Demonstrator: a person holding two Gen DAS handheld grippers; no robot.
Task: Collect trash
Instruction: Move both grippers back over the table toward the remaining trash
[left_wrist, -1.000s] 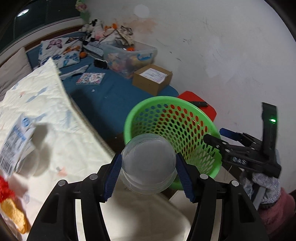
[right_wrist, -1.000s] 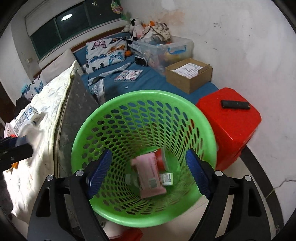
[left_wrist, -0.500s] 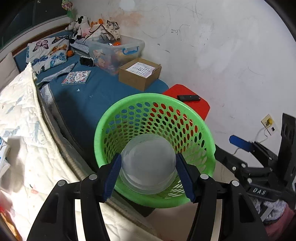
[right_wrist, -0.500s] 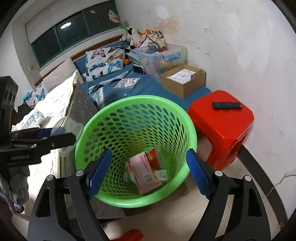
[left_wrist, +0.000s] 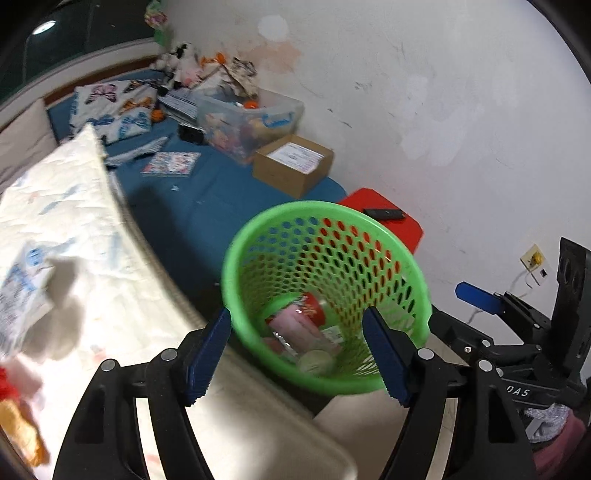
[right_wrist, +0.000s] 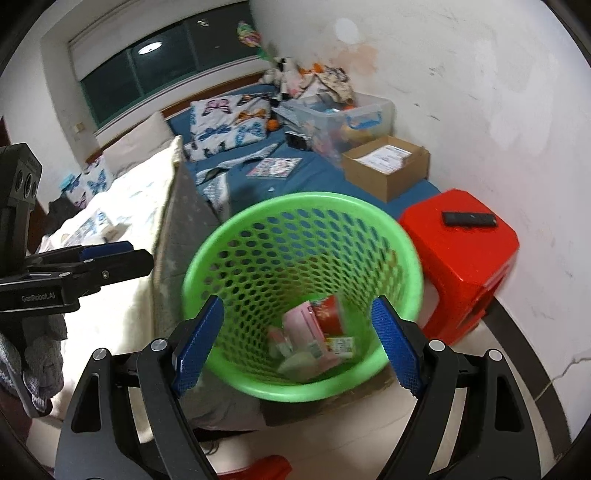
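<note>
Left tongs (left_wrist: 295, 354): fingers spread wide apart with nothing between them, poised above the near rim of the basket.
Right tongs (right_wrist: 295, 347): also parted and holding nothing, framing the basket from the other side; in the left view they show at the right edge, away from the basket.
Green basket (left_wrist: 255, 236): a perforated plastic bin standing on the floor, just beside the bed's edge and in front of the red stool.
Collected trash (right_wrist: 314, 332): a pink carton, a red packet, small labelled wrappers and a pale round piece, likely a clear plastic cup, lie on the basket's bottom; blur hides finer detail.
Quilt (left_wrist: 74, 229): cream bedcover to the left of the basket, with litter on it.
Remaining trash (left_wrist: 22, 295): a white-and-blue printed wrapper lies on the quilt, and red and orange scraps (left_wrist: 14, 406) sit at the lower left edge, all well apart from the basket.
Red stool (right_wrist: 461, 251): beyond the basket, carrying a black remote (right_wrist: 469, 219).
Far bed: blue sheet with a cardboard box (left_wrist: 295, 170) and a clear storage tub (left_wrist: 251, 118); these look like belongings, not litter.
Progress: partway by my reckoning; several pieces are binned, both tongs are free, and the quilt's litter awaits collection.
</note>
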